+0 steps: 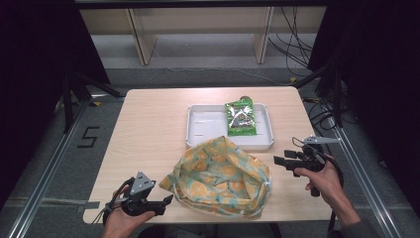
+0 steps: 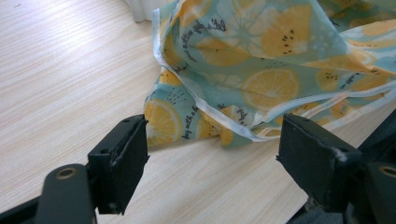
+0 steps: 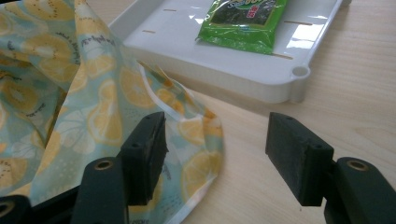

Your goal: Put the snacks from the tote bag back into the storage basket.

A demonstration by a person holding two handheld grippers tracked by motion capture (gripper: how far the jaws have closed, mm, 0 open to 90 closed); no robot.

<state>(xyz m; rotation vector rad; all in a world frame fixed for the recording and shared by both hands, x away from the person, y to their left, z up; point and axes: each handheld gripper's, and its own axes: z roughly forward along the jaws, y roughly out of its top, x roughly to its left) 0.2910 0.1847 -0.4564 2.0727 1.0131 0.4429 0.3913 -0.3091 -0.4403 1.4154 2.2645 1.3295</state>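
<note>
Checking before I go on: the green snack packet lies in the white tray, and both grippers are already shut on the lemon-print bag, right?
Not quite. The green snack packet does lie in the white tray, but both gripper views show open jaws beside the lemon-print bag, gripping nothing.

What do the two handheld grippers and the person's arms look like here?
Both are black pistol-style tools with two blocky black jaws. The left gripper and the right gripper each carry a grey three-cornered plate on top and trail a dark cable. A grey sleeve covers the right forearm.
</note>
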